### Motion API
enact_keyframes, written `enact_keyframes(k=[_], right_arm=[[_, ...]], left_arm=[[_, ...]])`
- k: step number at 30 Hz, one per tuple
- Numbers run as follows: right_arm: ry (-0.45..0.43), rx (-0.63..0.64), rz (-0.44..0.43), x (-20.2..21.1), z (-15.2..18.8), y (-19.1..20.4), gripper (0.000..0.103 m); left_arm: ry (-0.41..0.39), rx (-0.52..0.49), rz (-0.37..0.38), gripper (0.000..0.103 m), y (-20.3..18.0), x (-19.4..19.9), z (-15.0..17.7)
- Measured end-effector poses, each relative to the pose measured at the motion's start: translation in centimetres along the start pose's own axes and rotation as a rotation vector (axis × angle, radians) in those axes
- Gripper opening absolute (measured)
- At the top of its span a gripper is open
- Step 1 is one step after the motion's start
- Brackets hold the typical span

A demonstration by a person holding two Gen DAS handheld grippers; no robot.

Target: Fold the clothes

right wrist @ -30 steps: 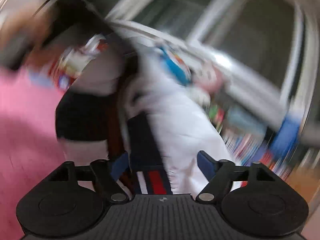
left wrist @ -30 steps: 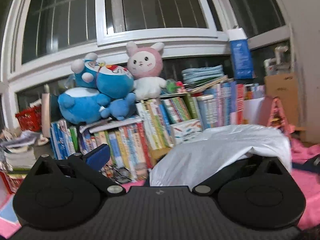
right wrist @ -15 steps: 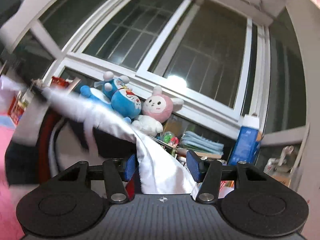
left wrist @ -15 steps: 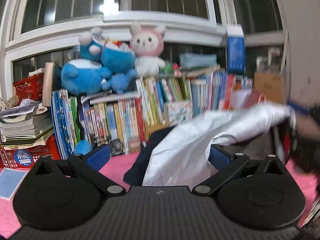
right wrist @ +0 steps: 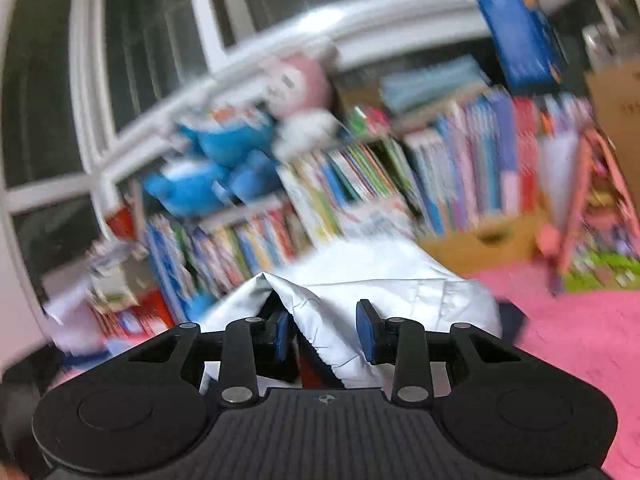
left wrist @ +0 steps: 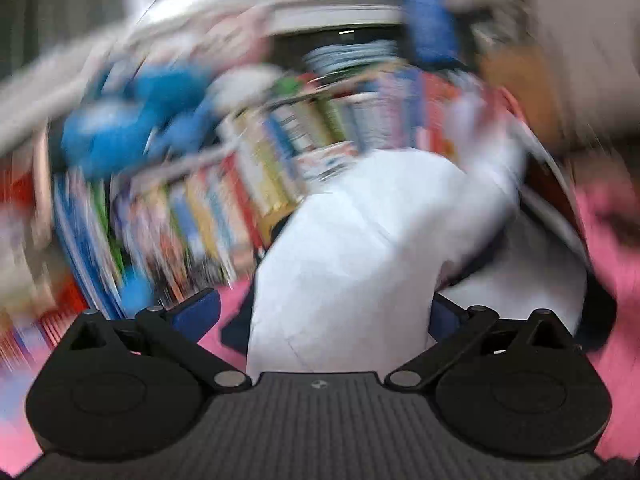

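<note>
A white jacket (left wrist: 360,248) with a dark navy edge (left wrist: 236,332) hangs between the wide-spread fingers of my left gripper (left wrist: 320,314). The left pad stands clear of the cloth and the right one is partly covered by it. This view is badly blurred. In the right wrist view a crumpled fold of the same white jacket (right wrist: 380,280) lies between the blue pads of my right gripper (right wrist: 324,332), whose jaws are closing on it. A gap still shows beside the right pad. Red and navy trim (right wrist: 308,372) shows below the fold.
A pink mat (right wrist: 580,340) covers the floor. Behind it stand rows of books (right wrist: 460,184) topped by blue plush toys (right wrist: 224,152) and a pink one (right wrist: 300,84). A cardboard box (right wrist: 616,100) and a blue carton (right wrist: 520,36) are at the right, below dark windows.
The left view has sunk and blurred, with the jacket bunched closer between its fingers. The right gripper has rolled level, swung across, and its jaws have narrowed around the white fold.
</note>
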State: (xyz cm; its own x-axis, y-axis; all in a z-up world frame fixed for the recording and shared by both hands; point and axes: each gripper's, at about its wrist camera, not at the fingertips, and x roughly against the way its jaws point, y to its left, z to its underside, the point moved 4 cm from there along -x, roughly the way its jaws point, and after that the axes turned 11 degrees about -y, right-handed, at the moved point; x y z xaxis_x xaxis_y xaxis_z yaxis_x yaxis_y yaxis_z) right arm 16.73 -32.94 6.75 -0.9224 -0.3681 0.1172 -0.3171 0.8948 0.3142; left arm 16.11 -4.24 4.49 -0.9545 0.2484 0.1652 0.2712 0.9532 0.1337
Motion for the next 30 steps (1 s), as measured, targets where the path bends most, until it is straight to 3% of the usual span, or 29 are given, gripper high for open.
enact_keyframes(k=[1, 3, 6, 9, 12, 14, 17, 19, 21, 24, 27, 30], right_arm=[[0.019, 0.071, 0.019, 0.1, 0.9, 0.1, 0.04], [0.058, 0.212, 0.057, 0.3, 2.7, 0.4, 0.057], [0.106, 0.43, 0.113, 0.7, 5.3, 0.9, 0.069], [0.012, 0.738, 0.127, 2.2, 7.4, 4.5, 0.084], [-0.093, 1.023, 0.093, 3.9, 10.0, 8.1, 0.087], [-0.081, 1.131, 0.029, 4.2, 12.1, 9.7, 0.086], [-0.013, 1.215, -0.056, 3.7, 15.2, 11.2, 0.08], [0.031, 1.237, -0.061, 2.4, 16.4, 11.6, 0.067], [0.053, 1.233, -0.036, 0.6, 16.6, 11.6, 0.064], [0.074, 1.181, 0.001, -1.6, 16.2, 11.0, 0.053], [0.04, 1.093, 0.034, -1.4, 14.4, 10.6, 0.034], [-0.011, 0.931, 0.056, -0.5, 11.4, 9.9, 0.03]], left_arm=[[0.023, 0.089, 0.009, 0.103, 1.5, -0.8, -0.1], [0.072, 0.214, 0.033, 0.103, 3.3, -2.4, -0.1], [0.137, 0.233, 0.021, 0.103, 3.7, -4.8, 0.2], [0.159, 0.202, -0.008, 0.103, 3.3, -6.3, 0.2], [0.175, 0.228, 0.003, 0.103, 3.4, -7.0, 0.2], [0.186, 0.255, 0.016, 0.103, 3.6, -7.3, 0.3], [0.199, 0.308, 0.04, 0.103, 4.3, -7.9, 0.4], [0.191, 0.336, 0.066, 0.103, 4.7, -7.7, 0.4], [0.178, 0.335, 0.074, 0.103, 5.0, -7.1, 0.4], [0.172, 0.31, 0.051, 0.103, 5.4, -6.6, 0.2], [0.177, 0.279, 0.016, 0.103, 5.8, -6.2, 0.6], [0.156, 0.214, 0.002, 0.103, 5.1, -5.1, 1.0]])
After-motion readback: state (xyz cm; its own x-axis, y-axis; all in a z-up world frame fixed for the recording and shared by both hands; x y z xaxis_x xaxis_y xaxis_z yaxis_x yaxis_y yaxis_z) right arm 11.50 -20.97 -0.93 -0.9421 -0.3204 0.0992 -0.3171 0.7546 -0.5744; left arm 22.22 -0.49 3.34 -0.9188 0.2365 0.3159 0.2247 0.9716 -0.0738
